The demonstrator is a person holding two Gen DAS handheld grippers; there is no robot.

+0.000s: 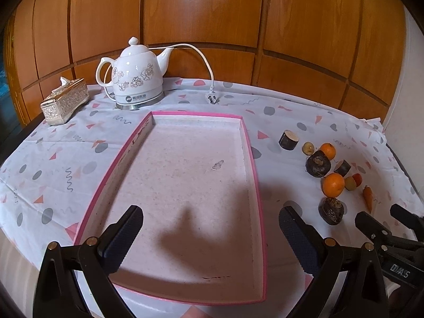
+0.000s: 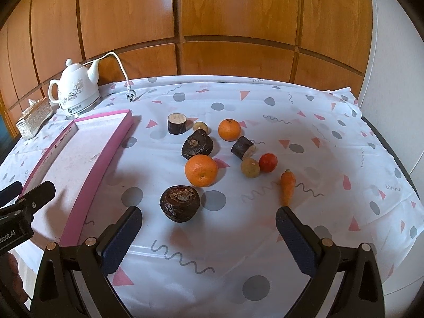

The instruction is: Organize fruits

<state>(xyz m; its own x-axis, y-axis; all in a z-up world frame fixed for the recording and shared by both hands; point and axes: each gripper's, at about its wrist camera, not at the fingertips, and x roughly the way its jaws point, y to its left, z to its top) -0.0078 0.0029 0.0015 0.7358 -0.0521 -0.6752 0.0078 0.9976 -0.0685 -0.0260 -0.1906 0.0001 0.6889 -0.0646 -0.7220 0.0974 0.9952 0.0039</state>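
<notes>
The left gripper (image 1: 210,234) hangs over the near end of a shallow pink-rimmed tray (image 1: 255,175) with its jaws spread wide and nothing between them; its shadow falls on the tray's bare floor. The right gripper (image 2: 208,234) hovers over the patterned tablecloth (image 2: 331,159), jaws likewise wide apart and empty, just short of a dark wrinkled fruit (image 2: 180,202). All the fruit lies loose on the cloth to the right of the tray, none in it: beyond that dark fruit sits a large orange (image 2: 201,171), then a second dark fruit (image 2: 197,144), a smaller orange (image 2: 229,129), two short dark cut pieces with pale ends (image 2: 177,123) (image 2: 243,147), two small yellowish round fruits (image 2: 200,126) (image 2: 250,168), a small red tomato (image 2: 268,162) touching the nearer yellowish one, and a little carrot (image 2: 287,186) off to the right. At the back stands a white flowered electric kettle (image 1: 136,79) with a round logo and small print on its base that cannot be read; its white cord ends in a plug (image 1: 212,98) lying unplugged on the cloth. A silvery embossed tissue box (image 1: 65,100) sits left of the kettle. In the left wrist view the other gripper's body reads "DAS"; in the right wrist view the left one shows "obot.AI", cut off at the frame edge. Wood panelling (image 2: 212,13) fills the background.
</notes>
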